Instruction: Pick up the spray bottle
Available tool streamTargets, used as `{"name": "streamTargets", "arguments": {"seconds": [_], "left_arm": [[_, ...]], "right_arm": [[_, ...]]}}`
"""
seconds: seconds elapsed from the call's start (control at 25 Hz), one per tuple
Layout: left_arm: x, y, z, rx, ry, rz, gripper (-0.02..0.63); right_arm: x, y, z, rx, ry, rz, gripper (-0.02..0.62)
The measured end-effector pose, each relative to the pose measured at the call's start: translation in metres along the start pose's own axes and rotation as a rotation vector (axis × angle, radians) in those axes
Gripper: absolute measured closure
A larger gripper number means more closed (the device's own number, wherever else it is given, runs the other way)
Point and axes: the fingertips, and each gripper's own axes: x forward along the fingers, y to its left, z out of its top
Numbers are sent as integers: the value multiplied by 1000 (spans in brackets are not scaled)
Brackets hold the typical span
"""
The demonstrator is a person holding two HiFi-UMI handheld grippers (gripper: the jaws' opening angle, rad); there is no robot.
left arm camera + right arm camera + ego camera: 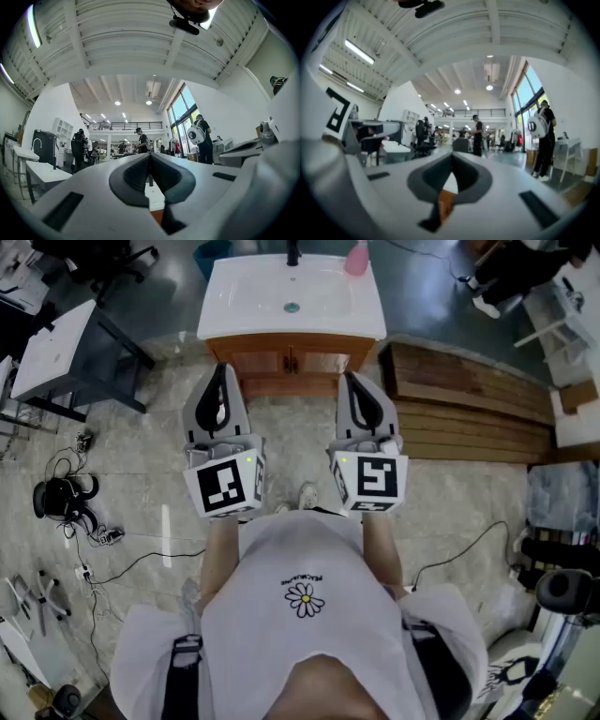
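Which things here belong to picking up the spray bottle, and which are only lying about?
For the job:
- spray bottle
- sink that it stands on
- left gripper, shut, empty
- right gripper, shut, empty

Lying about:
- tap
- planks
- side table
- cables

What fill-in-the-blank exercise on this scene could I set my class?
1. In the head view, the pink plastic spray bottle stands on the back ____ corner of the white rectangular sink basin.
2. The basin rests on the ____ of the brown wooden cabinet.
3. The left claw and the right claw are both ____, with nothing between their jaws.
4. The black faucet stands to the bottle's ____ in that view.

Missing words: right; top; shut; left.
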Motion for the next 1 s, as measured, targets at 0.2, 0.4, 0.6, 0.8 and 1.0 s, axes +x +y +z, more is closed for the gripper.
{"name": "streamTargets", "arguments": {"seconds": [0.2,0.4,0.6,0.8,1.0], "left_arm": [[10,0,-1,2,-2,-1,589],[16,-2,-6,0,7,-3,589],[24,-2,-12,3,16,1,589],[39,-3,-20,0,34,18,588],[50,-14,-28,11,29,28,589]], "right_arm": [[9,-2,0,19,1,14,566],[15,-9,-3,26,7,8,566],[20,-16,-6,72,-8,24,566],[29,-30,-5,85,-24,35,566],[33,-51,-14,101,-21,33,566]]}}
